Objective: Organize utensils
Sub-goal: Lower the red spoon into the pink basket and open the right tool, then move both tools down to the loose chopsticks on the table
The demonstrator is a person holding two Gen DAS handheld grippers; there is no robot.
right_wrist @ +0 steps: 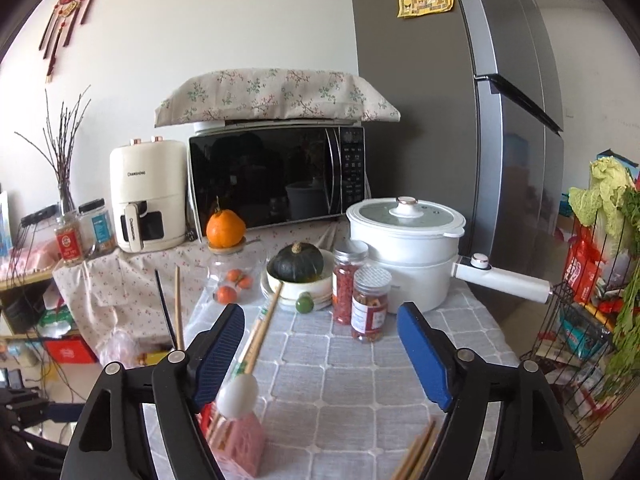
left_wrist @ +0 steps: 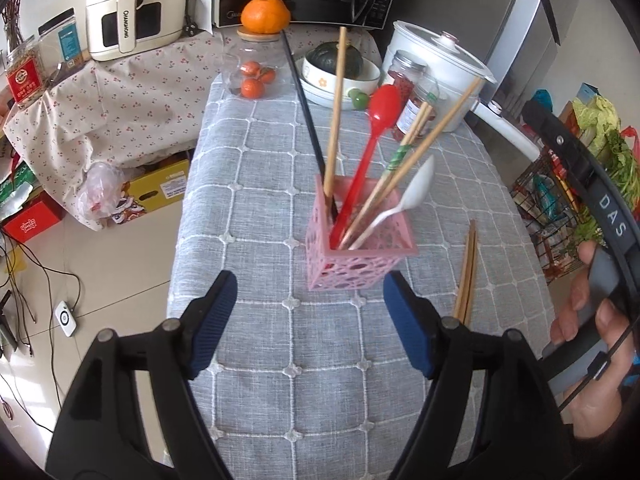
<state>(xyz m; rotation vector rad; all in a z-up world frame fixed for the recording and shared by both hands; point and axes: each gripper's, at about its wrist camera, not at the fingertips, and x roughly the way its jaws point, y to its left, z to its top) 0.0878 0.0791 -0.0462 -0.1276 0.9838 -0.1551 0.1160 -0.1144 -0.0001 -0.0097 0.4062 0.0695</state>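
A home kitchen: a microwave [right_wrist: 276,178] under a floral cloth and a cream air fryer [right_wrist: 146,196] line the wall beside a tall grey refrigerator [right_wrist: 460,120]. A white electric pot [right_wrist: 404,248], jars and oranges crowd the cloth-covered tabletop [right_wrist: 340,380].

The tablecloth [left_wrist: 280,184] is grey with a white grid of stitched lines. The utensil holder [left_wrist: 352,256] is pink, pierced with a lattice of round holes. In it stand a red spoon [left_wrist: 374,136], a white spoon [left_wrist: 416,188], tan wooden chopsticks [left_wrist: 336,92] and a black stick [left_wrist: 304,100]. The gripper pads [left_wrist: 212,328] are dark blue and ribbed, on black arms. The pot [right_wrist: 404,240] is white; the cloth over the microwave [right_wrist: 276,96] is beige with floral sprigs.
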